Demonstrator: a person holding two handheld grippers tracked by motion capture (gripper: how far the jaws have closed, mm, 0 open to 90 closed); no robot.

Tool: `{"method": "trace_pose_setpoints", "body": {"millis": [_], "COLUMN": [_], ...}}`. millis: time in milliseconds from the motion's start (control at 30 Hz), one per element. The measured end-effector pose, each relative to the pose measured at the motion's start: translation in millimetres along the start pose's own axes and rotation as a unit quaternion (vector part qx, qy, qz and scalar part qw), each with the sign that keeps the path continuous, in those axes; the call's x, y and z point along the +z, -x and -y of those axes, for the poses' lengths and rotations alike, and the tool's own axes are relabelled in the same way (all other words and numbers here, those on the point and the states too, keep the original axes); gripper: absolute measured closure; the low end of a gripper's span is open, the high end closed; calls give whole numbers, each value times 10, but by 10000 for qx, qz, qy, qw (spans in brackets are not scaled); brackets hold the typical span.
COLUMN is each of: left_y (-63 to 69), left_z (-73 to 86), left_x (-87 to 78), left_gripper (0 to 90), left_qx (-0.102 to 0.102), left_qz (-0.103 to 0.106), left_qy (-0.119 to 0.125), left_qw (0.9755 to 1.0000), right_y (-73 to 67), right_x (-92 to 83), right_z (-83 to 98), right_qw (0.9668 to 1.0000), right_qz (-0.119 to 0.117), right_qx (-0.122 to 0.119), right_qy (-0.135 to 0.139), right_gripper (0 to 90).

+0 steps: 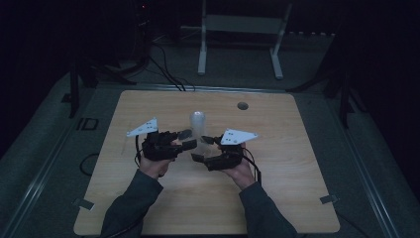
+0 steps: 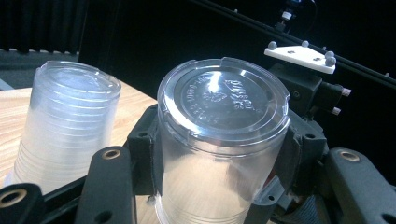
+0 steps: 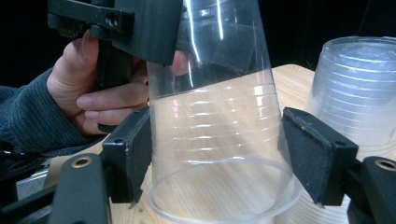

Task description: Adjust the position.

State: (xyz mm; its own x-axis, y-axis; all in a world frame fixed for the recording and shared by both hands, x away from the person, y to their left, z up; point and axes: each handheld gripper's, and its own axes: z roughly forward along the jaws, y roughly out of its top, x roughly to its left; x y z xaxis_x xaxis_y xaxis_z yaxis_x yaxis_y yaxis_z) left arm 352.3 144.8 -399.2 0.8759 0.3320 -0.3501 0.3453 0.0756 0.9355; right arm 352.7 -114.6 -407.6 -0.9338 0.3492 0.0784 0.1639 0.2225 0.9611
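Note:
A clear plastic cup [image 2: 219,121] stands upside down between my two grippers, its rim [image 3: 224,205] close to the wooden table [image 1: 277,198]. My left gripper [image 1: 190,139] is shut on the cup's upper part near its base, with one of its pads [image 3: 144,28] high in the right gripper view. Lower down, my right gripper [image 3: 217,154] has its pads [image 3: 128,154] against the cup's sides just above the rim. A stack of the same clear cups [image 1: 198,124] stands upside down just behind, also in the left gripper view [image 2: 70,121] and the right gripper view [image 3: 359,93].
The hand [image 3: 102,93] that bears the left gripper is close behind the cup. A round hole [image 1: 242,105] lies in the table's far right. A white frame [image 1: 242,25] and cables [image 1: 168,74] stand on the floor beyond the far edge.

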Motion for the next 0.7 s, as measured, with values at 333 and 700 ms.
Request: {"method": "trace_pose_setpoints", "body": {"millis": [333,700], "left_y": [4,44], "left_z": [-4,-13], "left_x": [9,0], "left_gripper": [349,274], "left_qx": [29,228], "left_qz": [-23,-321], "left_qy": [-91,-258], "left_qw": [10000,9989], "right_y": [-18,-20], "right_x": [-10,-20], "right_z": [-9,-8], "right_qw": [9999,9993], "right_qz": [33,133], "right_qx": [-93,-227], "right_qy": [-85,-261], "right_gripper": [286,287]}}
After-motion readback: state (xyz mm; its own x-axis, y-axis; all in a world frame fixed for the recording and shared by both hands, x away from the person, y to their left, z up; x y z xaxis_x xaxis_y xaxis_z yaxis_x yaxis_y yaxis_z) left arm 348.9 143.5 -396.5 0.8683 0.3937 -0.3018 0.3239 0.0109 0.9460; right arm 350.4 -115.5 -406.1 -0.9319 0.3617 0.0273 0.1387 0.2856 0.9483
